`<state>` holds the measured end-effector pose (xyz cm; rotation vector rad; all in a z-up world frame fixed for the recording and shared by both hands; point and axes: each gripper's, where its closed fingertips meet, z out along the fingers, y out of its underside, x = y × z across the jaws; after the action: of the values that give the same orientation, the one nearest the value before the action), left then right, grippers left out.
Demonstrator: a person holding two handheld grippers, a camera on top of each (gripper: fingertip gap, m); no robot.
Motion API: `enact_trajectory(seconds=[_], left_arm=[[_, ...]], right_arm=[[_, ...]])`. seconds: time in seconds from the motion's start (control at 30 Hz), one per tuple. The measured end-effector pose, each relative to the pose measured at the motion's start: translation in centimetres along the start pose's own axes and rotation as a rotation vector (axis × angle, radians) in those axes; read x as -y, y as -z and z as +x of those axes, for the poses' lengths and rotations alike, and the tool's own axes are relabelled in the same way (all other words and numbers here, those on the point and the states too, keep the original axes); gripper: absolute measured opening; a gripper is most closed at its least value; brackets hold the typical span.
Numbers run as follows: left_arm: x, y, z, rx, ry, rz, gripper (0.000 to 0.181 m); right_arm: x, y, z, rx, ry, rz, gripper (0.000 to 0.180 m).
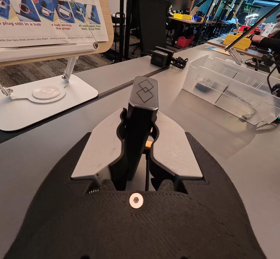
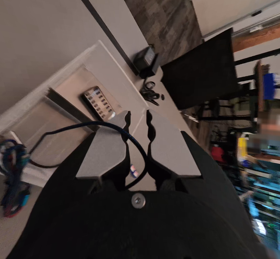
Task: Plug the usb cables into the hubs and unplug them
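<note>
Right, widest thing first: the grey table [image 1: 227, 168] runs under both grippers, with a white document stand [image 1: 48, 100] at the far left holding an instruction sheet [image 1: 50, 9]. Over to the right sits the clear plastic box [image 1: 224, 87], divided into compartments, with one silver-ended plug [image 1: 244, 117] lying in its near corner.

Now the left gripper [image 1: 138, 124]: it is clamped firmly on a dark grey hub [image 1: 143, 94], held upright between the pads with its end cap facing the camera. An orange-tipped connector [image 1: 147, 144] shows just beside the hub low in the jaws, a thin black cord [image 1: 147, 172] dropping from it; whether it is seated in a port I cannot tell.

Across to the right gripper [image 2: 137, 122], and the picture is smeared with motion. Its jaws stand apart with a clear gap, gripping nothing. A dark blue cable [image 2: 90, 125] loops loosely across the left finger and down through the gap, trailing off to a tangle of cables [image 2: 13, 175] at the box's edge. Beyond the tips lies a second, silver hub [image 2: 99, 103] with rows of ports, inside the box.

My read: the hub is secured, and the cable step is open. Next, the right gripper needs to find a plug body, close on it squarely, and line it up with a port while the left holds steady. That loose loop could snag.
</note>
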<state>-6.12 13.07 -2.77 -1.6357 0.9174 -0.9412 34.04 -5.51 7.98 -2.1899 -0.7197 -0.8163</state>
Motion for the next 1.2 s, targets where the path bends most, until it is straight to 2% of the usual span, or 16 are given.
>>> enact_trajectory(seconds=[0.03, 0.1, 0.17, 0.27, 0.33, 0.43, 0.67, 0.83, 0.93, 0.97, 1.03, 1.13, 1.17, 1.2], left_arm=[[0.0, 0.0, 0.0, -0.001, 0.002, 0.001, 0.03], [0.0, 0.0, 0.1, -0.005, 0.006, 0.0, 0.03], [0.0, 0.0, 0.1, -0.01, 0.008, -0.004, 0.03], [-0.1, 0.0, 0.2, -0.015, 0.012, -0.008, 0.03], [-0.1, 0.0, 0.2, -0.017, 0.015, -0.008, 0.03], [-0.1, 0.0, 0.2, -0.02, 0.018, -0.006, 0.03], [-0.1, 0.0, 0.3, -0.029, 0.023, -0.006, 0.03], [-0.1, -0.1, 0.2, -0.032, 0.031, -0.003, 0.03], [0.0, -0.1, 0.2, -0.033, 0.035, -0.001, 0.031], [0.0, -0.1, 0.2, -0.033, 0.035, -0.001, 0.031], [-0.1, -0.1, 0.2, -0.035, 0.036, -0.003, 0.031], [-0.1, -0.1, 0.3, -0.035, 0.036, -0.001, 0.03], [-0.1, -0.1, 0.3, -0.035, 0.037, 0.0, 0.031], [-0.1, -0.1, 0.3, -0.036, 0.038, 0.0, 0.031]], right_arm=[[-0.1, -0.1, -0.4, 0.011, 0.051, -0.017, 0.019], [-1.1, -0.8, -3.7, 0.189, 0.077, -0.094, 0.013], [-4.7, -1.1, -7.9, 0.43, 0.025, -0.338, 0.015], [-10.3, -1.3, -11.1, 0.558, 0.002, -0.612, 0.026], [-13.0, -1.0, -12.6, 0.617, -0.038, -0.722, 0.034], [-14.2, -0.6, -14.1, 0.714, -0.134, -0.693, 0.037], [-16.6, 1.6, -12.8, 0.662, -0.182, -0.658, 0.046], [-14.6, 4.5, -15.5, 0.644, -0.287, -0.299, 0.051], [-14.7, 5.9, -20.0, 0.677, -0.29, -0.157, 0.075], [-15.5, 5.7, -21.4, 0.677, -0.294, -0.174, 0.086], [-16.9, 5.2, -23.9, 0.687, -0.291, -0.22, 0.093], [-17.7, 4.4, -26.4, 0.688, -0.266, -0.239, 0.092], [-18.0, 4.3, -26.8, 0.678, -0.25, -0.25, 0.085], [-17.5, 4.3, -26.8, 0.67, -0.276, -0.228, 0.065]])
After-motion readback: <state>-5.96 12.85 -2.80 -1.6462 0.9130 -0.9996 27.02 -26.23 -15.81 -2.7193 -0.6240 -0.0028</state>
